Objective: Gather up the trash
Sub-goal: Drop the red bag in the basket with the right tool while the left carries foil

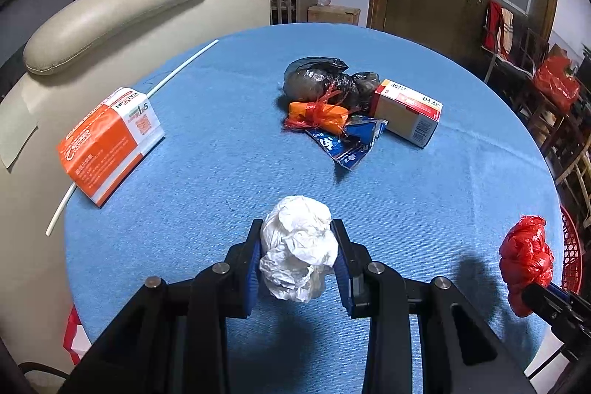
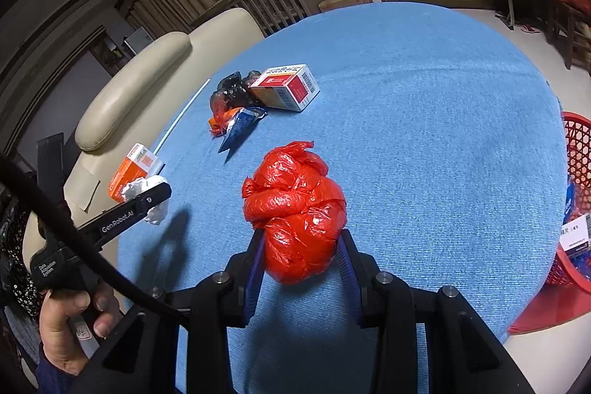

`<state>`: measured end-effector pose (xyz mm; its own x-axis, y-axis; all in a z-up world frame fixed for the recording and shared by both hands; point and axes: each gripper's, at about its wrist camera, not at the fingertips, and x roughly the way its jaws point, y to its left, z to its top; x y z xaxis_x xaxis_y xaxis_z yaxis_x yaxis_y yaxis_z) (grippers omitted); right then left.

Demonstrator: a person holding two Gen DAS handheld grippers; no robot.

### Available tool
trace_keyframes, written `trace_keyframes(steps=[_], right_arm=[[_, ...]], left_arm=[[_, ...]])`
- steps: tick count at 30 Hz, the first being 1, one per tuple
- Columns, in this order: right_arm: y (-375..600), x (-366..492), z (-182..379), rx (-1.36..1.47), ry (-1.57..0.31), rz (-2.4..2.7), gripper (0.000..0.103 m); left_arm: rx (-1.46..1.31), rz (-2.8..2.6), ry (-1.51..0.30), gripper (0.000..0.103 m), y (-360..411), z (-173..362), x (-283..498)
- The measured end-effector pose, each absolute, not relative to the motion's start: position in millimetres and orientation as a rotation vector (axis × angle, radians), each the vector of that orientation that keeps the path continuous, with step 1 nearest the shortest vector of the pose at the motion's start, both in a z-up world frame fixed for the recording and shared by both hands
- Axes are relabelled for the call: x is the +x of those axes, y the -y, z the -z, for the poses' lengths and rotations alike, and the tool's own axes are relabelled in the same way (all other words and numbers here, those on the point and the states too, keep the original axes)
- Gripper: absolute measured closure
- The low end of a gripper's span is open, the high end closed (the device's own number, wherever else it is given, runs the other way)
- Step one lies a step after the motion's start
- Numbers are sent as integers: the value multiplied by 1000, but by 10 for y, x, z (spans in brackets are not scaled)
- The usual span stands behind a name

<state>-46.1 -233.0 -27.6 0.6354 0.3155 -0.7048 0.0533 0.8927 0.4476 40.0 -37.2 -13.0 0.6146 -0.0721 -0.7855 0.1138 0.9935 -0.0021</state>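
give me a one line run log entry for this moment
left gripper: holds white paper wad | right gripper: holds red bag | red basket: right

"GenRobot.AI" on left tongs point(image 2: 149, 200) arm; "Data Acquisition System" on its handle point(image 2: 50, 270); orange carton point(image 1: 110, 144) reads, possibly, "FAXIN"

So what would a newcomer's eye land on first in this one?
Probably the bright red plastic bag bunched in the right gripper over the blue round table. Next, the crumpled white paper clamped in the left gripper. Then the trash pile mid-table: black bag, blue wrapper and medicine box.
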Motion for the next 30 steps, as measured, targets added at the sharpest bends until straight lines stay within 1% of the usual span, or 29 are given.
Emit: trace_keyframes(steps=[21, 30], right_arm=[[2435, -554, 240, 473, -862, -132, 63], [2634, -652, 232, 495, -846, -85, 63]], left_arm=[[59, 119, -903, 67, 464, 112, 372], [65, 150, -897, 67, 578, 86, 318]])
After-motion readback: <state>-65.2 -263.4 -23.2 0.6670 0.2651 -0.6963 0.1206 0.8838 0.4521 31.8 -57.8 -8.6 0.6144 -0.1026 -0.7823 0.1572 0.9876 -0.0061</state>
